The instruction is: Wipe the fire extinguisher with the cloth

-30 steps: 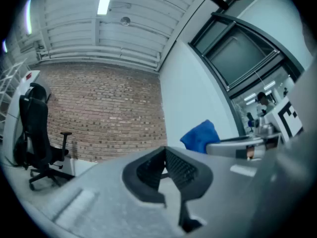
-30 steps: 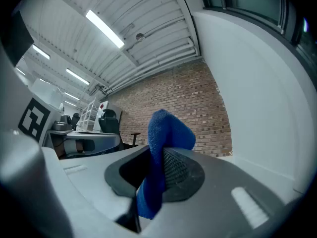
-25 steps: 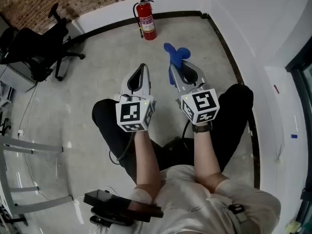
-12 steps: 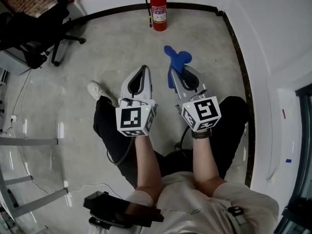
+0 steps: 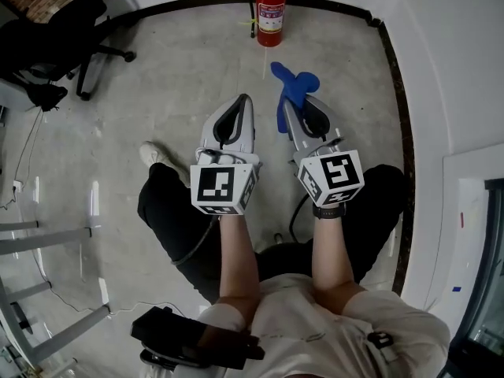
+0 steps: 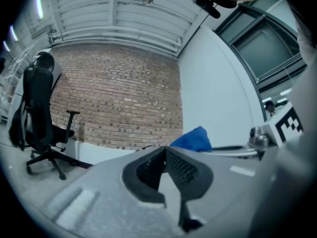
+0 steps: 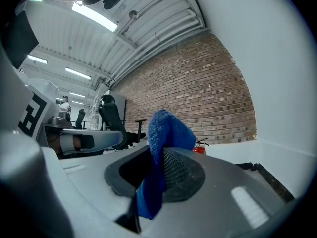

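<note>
Fire extinguisher (image 5: 270, 10) stands upright at the far edge of the floor (image 5: 181, 77), straight ahead, well apart. My right gripper (image 5: 297, 107), clenched on the cloth (image 5: 293, 85), looks nearer. Left gripper (image 5: 239, 110) closed, empty.

A black office chair (image 5: 55, 38) is seen at the upper left on the grey concrete floor (image 5: 181, 77), set close before a brick wall (image 6: 119, 103). A black skirting strip (image 5: 189, 5) is run along the foot of the white wall (image 5: 441, 46) and down the floor's right side. A thin cable (image 5: 30, 142) is laid across the floor at the left, near pale metal frame legs (image 5: 47, 237). A black object (image 5: 193, 341), perhaps a device of some kind, is seen at the bottom edge. Strip lights (image 7: 96, 16) are mounted on the ribbed ceiling (image 6: 99, 14).
</note>
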A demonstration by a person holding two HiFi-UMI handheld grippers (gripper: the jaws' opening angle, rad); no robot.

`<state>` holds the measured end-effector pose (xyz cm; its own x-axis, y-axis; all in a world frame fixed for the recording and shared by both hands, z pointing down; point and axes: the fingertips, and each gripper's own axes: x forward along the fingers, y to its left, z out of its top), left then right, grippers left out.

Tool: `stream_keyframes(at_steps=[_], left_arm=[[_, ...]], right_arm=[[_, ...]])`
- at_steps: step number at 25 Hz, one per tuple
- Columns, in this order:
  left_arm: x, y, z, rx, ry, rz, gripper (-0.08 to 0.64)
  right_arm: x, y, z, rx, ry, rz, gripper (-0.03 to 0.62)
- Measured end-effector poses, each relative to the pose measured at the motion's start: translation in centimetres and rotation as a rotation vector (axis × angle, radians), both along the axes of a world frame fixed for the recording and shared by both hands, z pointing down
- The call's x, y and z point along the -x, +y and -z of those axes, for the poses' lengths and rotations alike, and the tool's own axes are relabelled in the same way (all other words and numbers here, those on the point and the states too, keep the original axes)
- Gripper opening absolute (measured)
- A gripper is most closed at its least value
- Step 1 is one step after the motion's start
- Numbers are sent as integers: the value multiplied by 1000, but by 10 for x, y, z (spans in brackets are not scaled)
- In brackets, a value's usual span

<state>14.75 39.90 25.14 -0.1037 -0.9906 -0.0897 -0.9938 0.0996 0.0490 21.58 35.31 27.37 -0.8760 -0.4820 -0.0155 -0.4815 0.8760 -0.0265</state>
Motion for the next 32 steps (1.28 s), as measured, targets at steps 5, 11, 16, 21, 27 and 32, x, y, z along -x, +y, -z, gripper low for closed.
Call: stream_keyframes(at_steps=[5,11,16,21,27,32], left_arm=[[39,-37,13,-4,-28,-28,1],[57,-96,25,-8,-23,-133,1],[81,-144,36,-29,-39,-157,0],[115,-188,45,-42,-63,-196,2],[160,-235,50,-63,-43,-229,0],[205,-295,42,-55,-33,-281,0]], right_arm=[[24,-30,15,-7,-39,-46,66],[42,-78,21,-32,-39,-119,66],[65,-123,34,-66,-52,-133,66],[97,-164,42,-84,-56,-157,66],[136,-218,44,-82,-54,-198,67],[179,-273,15,-32,36,-234,67]])
